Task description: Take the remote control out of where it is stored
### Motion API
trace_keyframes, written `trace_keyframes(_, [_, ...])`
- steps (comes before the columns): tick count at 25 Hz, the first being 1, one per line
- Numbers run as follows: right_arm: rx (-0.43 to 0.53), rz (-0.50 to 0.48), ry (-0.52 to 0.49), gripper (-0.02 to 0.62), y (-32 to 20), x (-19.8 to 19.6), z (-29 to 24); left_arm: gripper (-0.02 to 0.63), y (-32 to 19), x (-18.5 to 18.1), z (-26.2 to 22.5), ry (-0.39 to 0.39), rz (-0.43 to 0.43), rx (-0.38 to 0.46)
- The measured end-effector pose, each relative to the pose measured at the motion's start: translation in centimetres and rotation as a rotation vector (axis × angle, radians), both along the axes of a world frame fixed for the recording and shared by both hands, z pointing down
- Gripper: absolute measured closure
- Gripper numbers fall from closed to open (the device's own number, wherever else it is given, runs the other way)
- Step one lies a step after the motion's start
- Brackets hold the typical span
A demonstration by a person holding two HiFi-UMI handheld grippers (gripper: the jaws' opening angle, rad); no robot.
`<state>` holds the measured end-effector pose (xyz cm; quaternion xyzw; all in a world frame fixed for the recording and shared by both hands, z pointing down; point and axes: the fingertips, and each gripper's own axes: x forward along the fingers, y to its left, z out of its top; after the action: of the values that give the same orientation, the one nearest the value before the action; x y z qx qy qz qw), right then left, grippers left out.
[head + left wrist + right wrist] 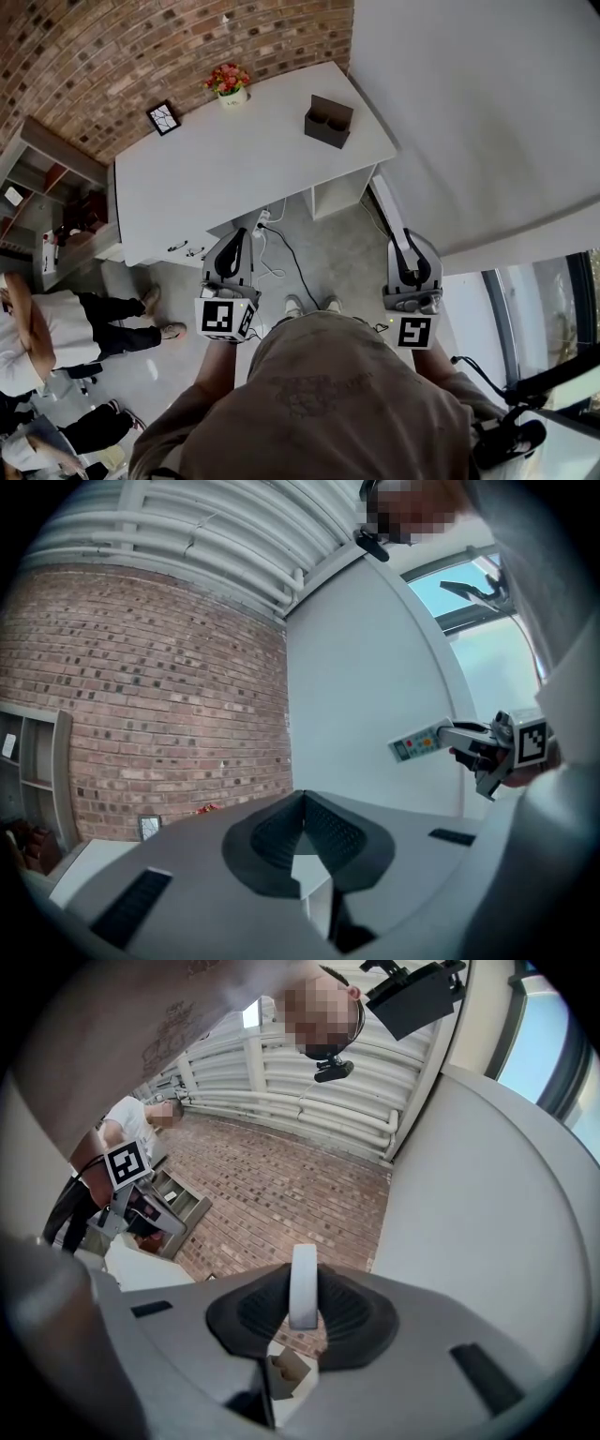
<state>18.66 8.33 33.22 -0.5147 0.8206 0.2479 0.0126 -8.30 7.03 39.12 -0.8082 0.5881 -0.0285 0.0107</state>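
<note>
My right gripper point(406, 240) point(303, 1309) is shut on a white remote control point(303, 1283), which stands edge-on between its pads. The left gripper view shows that remote point(420, 745) from the side, with coloured buttons, sticking out of the right gripper point(454, 736) in front of a white wall. My left gripper point(235, 234) point(301, 801) has its pads together at the tips with nothing in them; it also shows at the left of the right gripper view point(155, 1215). A dark holder box point(328, 121) point(289, 1372) stands on the white table point(234, 178), ahead of both grippers.
A flower pot point(229, 84) and a small picture frame point(163, 117) stand at the table's far edge by the brick wall. A shelf unit point(47, 178) and seated people point(56, 328) are at the left. Cables point(277, 248) lie on the floor under the table. A white wall rises at right.
</note>
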Motion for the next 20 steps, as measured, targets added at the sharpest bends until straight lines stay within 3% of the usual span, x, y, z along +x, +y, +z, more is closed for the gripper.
trace_keyframes(20, [-0.023,0.005,-0.026,0.512,-0.1,-3.0,-1.2,0.595,-0.5,-2.6,0.2,0.018,0.022,-0.005])
